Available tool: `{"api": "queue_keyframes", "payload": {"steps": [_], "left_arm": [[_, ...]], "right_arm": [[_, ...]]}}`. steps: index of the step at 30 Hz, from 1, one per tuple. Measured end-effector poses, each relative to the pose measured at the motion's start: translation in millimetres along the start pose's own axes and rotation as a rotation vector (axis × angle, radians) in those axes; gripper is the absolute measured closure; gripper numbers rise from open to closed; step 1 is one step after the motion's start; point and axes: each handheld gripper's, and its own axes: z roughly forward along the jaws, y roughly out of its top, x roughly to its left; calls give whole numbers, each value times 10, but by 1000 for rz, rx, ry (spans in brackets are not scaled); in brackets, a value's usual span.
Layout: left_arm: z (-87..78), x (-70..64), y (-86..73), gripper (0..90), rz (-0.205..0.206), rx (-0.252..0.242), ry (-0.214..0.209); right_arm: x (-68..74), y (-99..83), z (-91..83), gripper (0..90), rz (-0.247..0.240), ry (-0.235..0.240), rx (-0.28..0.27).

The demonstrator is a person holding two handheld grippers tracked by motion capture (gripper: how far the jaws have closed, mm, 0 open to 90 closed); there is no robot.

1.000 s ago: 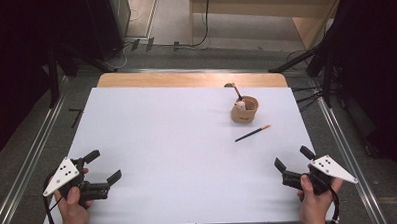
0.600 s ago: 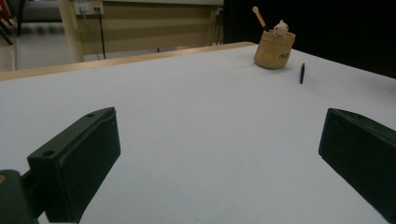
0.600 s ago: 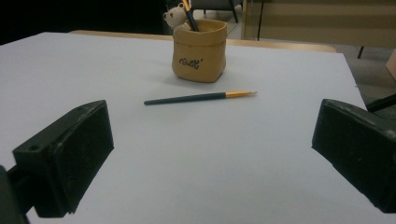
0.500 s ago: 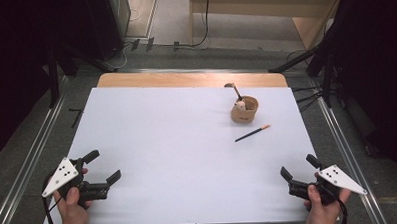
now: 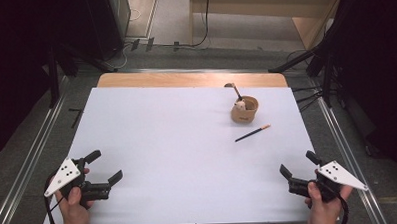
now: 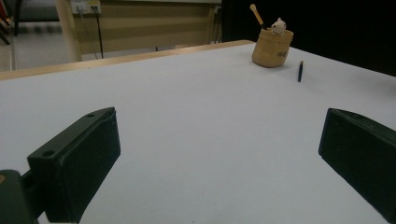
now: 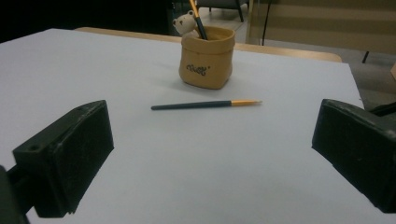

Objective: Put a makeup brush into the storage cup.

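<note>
A tan sack-shaped pot [image 5: 244, 110] [image 6: 272, 47] [image 7: 206, 56] stands at the far right of the white table [image 5: 177, 142], with a brush and a small white bear figure in it. In front of it lies a dark brush with an orange tip [image 5: 252, 133] [image 7: 205, 104] [image 6: 300, 72]. My left gripper [image 5: 104, 167] [image 6: 219, 158] hovers open near the front left corner, nothing between its jaws. Near the front right corner my right gripper [image 5: 298, 163] [image 7: 212, 158] is open too, facing the loose brush and the pot.
A bare wooden strip [image 5: 185, 80] runs along the table's far edge. Metal rails [image 5: 37, 147] flank the table on both sides. Dark stands and cables [image 5: 315, 63] sit on the floor beyond it.
My right gripper has drawn back toward the front right corner of the table. The left gripper has hardly moved. Pot and brush lie as before.
</note>
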Motion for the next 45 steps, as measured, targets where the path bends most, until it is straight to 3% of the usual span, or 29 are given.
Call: {"api": "queue_keyframes", "payload": {"steps": [8, 17, 24, 28, 35, 45], "left_arm": [[33, 0, 8, 0, 2, 2, -4], [51, -2, 7, 0, 1, 2, -9], [46, -2, 7, 0, -3, 1, -9], [49, -6, 5, 0, 0, 4, -12], [47, -1, 3, 0, -4, 4, -10], [46, 8, 0, 0, -7, 0, -12]], "right_arm": [[6, 217, 232, 0, -19, 20, 61], [-19, 549, 564, 0, -89, 34, 149], [-132, 742, 860, 0, -98, 41, 223], [-173, 840, 1062, 0, -121, 73, 289], [-192, 888, 1378, 0, -159, 109, 411], [-219, 940, 1614, 0, -162, 151, 474]]}}
